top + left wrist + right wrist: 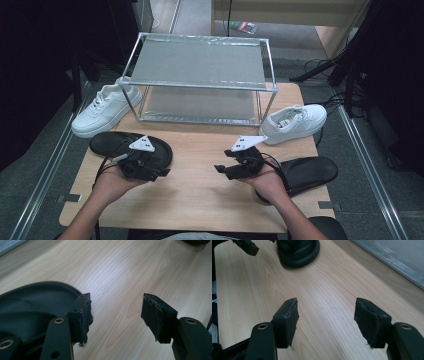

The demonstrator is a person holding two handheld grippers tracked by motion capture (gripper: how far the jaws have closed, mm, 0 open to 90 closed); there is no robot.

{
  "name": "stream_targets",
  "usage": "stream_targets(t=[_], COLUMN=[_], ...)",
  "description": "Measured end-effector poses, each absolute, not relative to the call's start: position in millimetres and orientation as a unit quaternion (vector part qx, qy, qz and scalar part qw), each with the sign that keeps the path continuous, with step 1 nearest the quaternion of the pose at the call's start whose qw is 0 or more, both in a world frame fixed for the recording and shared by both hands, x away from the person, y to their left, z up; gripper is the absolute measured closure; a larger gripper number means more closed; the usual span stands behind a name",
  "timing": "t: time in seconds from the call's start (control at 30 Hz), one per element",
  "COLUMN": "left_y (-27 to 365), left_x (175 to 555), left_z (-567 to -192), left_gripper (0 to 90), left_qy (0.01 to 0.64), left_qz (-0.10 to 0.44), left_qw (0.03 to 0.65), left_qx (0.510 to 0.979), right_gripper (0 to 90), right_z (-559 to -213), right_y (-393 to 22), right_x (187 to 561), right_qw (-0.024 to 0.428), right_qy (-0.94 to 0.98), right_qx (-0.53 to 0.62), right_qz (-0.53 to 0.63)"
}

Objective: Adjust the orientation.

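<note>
Light wood-grain rectangular table (200, 165), rounded corners. At its far edge: two-tier shelf rack (200, 62), silver metal frame with grey panels, both tiers bare. White lace-up sneaker (102, 110) at the rack's front-left leg, toe toward the table's left edge, seemingly overhanging it. Second white lace-up sneaker (295, 122) just beside the rack's front-right leg, on the table. The two sneakers sit well apart, with the rack between them. Grey floor around the table, with a silver metal rail (45, 170) along the left side. Black cables (320, 65) on the floor at far right. Small multicoloured flat item (245, 26) on the floor behind the rack, too small to identify.
</note>
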State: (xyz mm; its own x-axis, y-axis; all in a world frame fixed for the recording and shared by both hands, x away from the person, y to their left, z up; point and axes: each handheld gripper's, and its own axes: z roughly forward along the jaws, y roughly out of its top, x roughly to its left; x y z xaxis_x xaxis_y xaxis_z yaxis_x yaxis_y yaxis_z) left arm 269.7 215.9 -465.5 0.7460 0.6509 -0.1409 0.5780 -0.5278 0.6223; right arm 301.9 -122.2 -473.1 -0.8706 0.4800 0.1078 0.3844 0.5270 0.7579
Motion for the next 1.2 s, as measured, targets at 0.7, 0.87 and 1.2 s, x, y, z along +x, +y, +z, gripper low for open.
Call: stream_targets(t=[0.7,0.87,1.2], left_y=[270,283,283], left_x=[281,291,313], left_z=[-467,-471,-489], left_gripper=[41.3,41.1,42.6], left_qy=[0.400,0.414,0.399], left_qz=[0.089,0.097,0.073], left_qw=[0.314,0.311,0.287], left_qx=[0.856,0.850,0.868], right_gripper=[37.4,37.5,37.5], right_z=[-476,-477,-479], right_y=[-109,-112,-119], right_x=[302,299,295], right_qw=[0.038,0.042,0.049], right_qy=[0.880,0.880,0.879], right_qx=[0.233,0.237,0.249], right_qz=[0.413,0.410,0.405])
